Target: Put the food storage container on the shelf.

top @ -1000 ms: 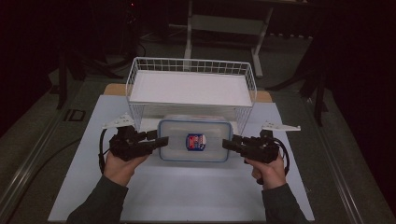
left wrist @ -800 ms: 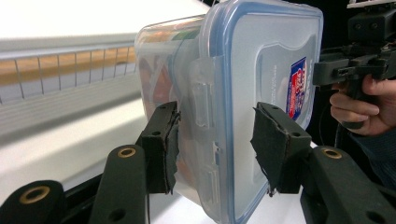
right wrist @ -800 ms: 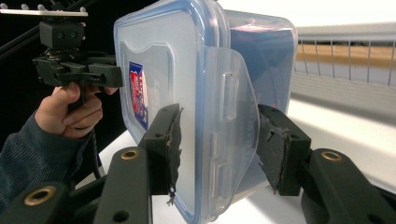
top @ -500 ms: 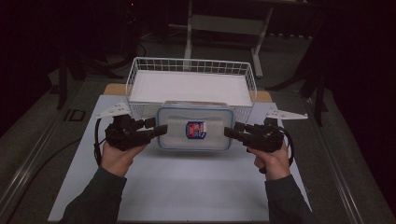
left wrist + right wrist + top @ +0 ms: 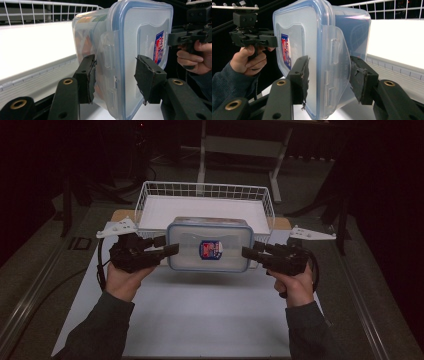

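A clear plastic container (image 5: 210, 247) with a blue-rimmed lid and a red-blue label hangs level above the white mat, just in front of the wire basket (image 5: 205, 185). My left gripper (image 5: 172, 250) clamps its left end and my right gripper (image 5: 246, 252) its right end. In the left gripper view the pads (image 5: 86, 75) press the container (image 5: 140, 32) across its latch, bottom and lid. The right gripper view has the same grip (image 5: 329, 66) on the container (image 5: 312, 32), with the left gripper (image 5: 274, 41) at the far end. Colourful contents show faintly through the wall.
The white wire basket has a white liner and stands at the back of the white mat (image 5: 200, 320). A cable (image 5: 100, 265) trails from the left gripper. Dark floor and metal table legs (image 5: 202, 150) lie beyond the basket.
Both grippers have risen together, lifting the container off the mat. It now hangs higher, in front of the basket's front wall.
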